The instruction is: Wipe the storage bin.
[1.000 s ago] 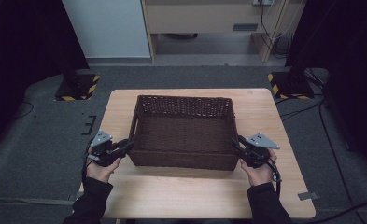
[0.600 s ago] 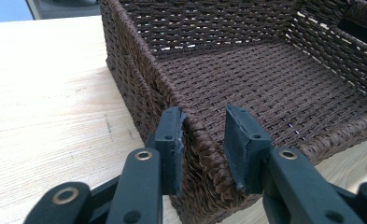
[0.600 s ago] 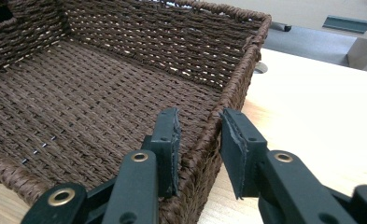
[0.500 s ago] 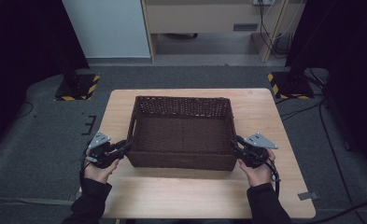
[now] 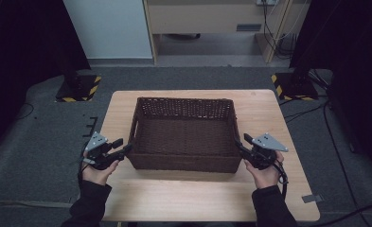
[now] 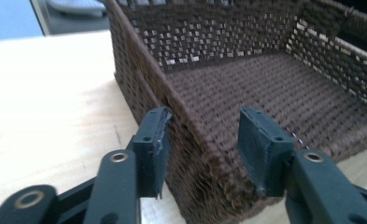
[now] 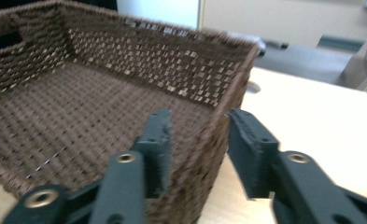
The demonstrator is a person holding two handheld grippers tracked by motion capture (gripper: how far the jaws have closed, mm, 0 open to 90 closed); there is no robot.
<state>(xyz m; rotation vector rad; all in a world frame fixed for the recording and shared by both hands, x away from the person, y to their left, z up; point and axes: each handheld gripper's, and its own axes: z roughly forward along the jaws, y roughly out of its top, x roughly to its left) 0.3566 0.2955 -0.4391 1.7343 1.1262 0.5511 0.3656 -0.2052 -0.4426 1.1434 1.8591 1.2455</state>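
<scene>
Basket [image 5: 186, 133] at mid-table [image 5: 264, 106], its long axis running left to right, a short end wall facing each gripper. Left gripper [image 5: 120, 146] straddles the left wall near the front corner; its jaws have just been opening and stand apart, pads clear of the weave. Right gripper [image 5: 241, 145] does likewise on the right wall. Bare tabletop lies outboard of both ends, allowing withdrawal sideways.
</scene>
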